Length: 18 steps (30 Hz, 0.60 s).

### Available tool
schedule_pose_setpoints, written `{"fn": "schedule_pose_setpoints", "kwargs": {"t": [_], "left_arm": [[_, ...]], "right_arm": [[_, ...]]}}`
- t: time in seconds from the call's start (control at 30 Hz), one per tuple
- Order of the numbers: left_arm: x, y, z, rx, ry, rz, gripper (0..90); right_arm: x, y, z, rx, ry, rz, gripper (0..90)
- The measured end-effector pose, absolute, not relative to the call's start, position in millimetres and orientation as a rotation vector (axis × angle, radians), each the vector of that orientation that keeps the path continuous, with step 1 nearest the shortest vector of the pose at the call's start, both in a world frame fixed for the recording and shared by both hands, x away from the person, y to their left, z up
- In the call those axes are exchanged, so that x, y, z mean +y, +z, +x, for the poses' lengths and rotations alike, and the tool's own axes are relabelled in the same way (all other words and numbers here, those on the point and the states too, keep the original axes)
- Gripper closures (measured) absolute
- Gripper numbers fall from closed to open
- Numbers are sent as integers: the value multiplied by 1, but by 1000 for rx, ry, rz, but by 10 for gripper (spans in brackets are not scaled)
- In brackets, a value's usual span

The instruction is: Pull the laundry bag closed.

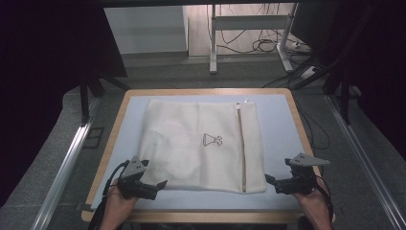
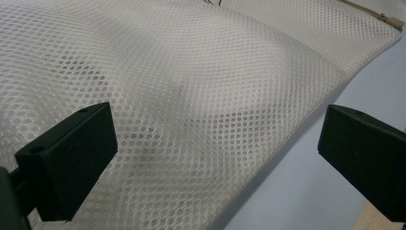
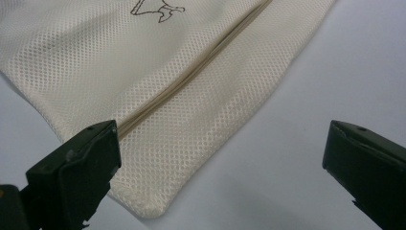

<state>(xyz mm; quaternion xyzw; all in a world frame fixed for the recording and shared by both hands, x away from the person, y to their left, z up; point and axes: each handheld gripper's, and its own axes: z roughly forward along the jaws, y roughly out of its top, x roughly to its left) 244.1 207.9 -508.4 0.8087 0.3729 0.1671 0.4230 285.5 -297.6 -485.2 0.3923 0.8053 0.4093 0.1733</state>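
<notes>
Both hands enter from the near edge of the table, palms wrapped around the gripper bodies, wrists low. Left gripper (image 1: 152, 184) sits at the near left corner of the mesh laundry bag (image 1: 201, 143), angled inward toward the bag; in the left gripper view its jaws stand wide apart with nothing pinched, one jaw over the mesh and the other over bare mat beyond the bag's edge. Right gripper (image 1: 274, 181) sits just off the bag's near right corner, pointing left toward it; jaws likewise spread wide, released, with the corner of the bag lying between them in the right gripper view but untouched by the pads. The bag lies flat on the pale blue mat (image 1: 275, 120), roughly centred, slightly rotated. Its zipper (image 1: 241, 143) runs near to far along the right side, ending close to the near right corner. A small printed emblem (image 1: 212, 140) sits mid-bag. Open mat shows on the right of the bag, a narrower strip on the left and along the near edge. The wooden table rim (image 1: 115, 120) frames the mat; grey floor with cables lies beyond.
</notes>
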Motion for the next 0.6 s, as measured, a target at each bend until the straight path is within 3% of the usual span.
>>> {"fn": "schedule_pose_setpoints", "kwargs": {"t": [0.6], "left_arm": [[207, -509, 245, 947, 411, 2032, 0]], "right_arm": [[-296, -485, 285, 2315, 1131, 1092, 0]]}}
